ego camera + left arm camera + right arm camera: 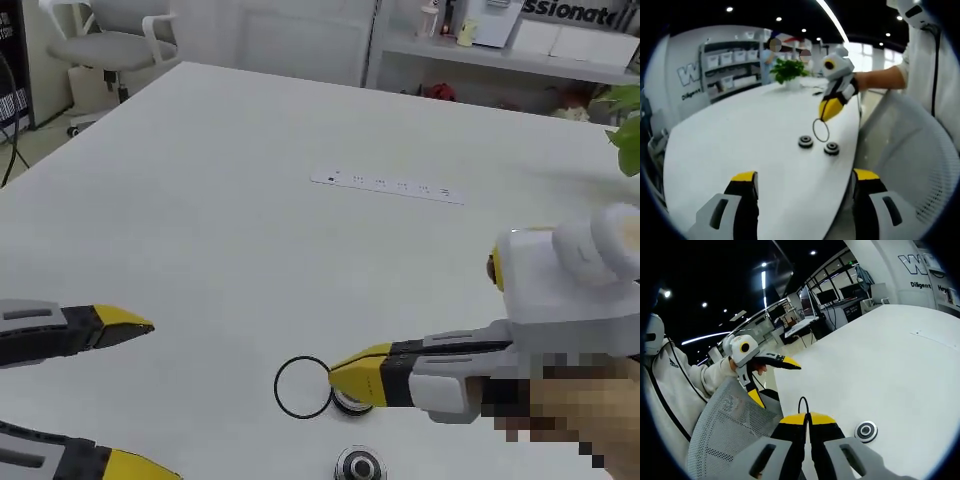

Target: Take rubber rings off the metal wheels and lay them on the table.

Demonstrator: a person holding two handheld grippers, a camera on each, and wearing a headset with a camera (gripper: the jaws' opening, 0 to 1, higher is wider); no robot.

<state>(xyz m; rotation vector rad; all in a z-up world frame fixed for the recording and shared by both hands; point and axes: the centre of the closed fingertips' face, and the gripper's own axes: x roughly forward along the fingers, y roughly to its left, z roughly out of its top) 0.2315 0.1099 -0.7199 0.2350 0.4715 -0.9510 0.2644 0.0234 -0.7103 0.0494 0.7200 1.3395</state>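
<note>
Our right gripper [828, 112] pinches a black ring [814, 131] near two wheels [805, 142] on the white table [740, 135]; our left gripper [805, 180] gapes below.

I count two metal wheels [805, 142] [831, 148] and a single loose rubber ring [300, 387]. I'm working with two tools, one left gripper [165, 400] and one right gripper [332, 375]. Around them there is one white table [200, 200], one power strip [385, 185] set into it, one potted plant [787, 70] and one office chair [110, 40].
</note>
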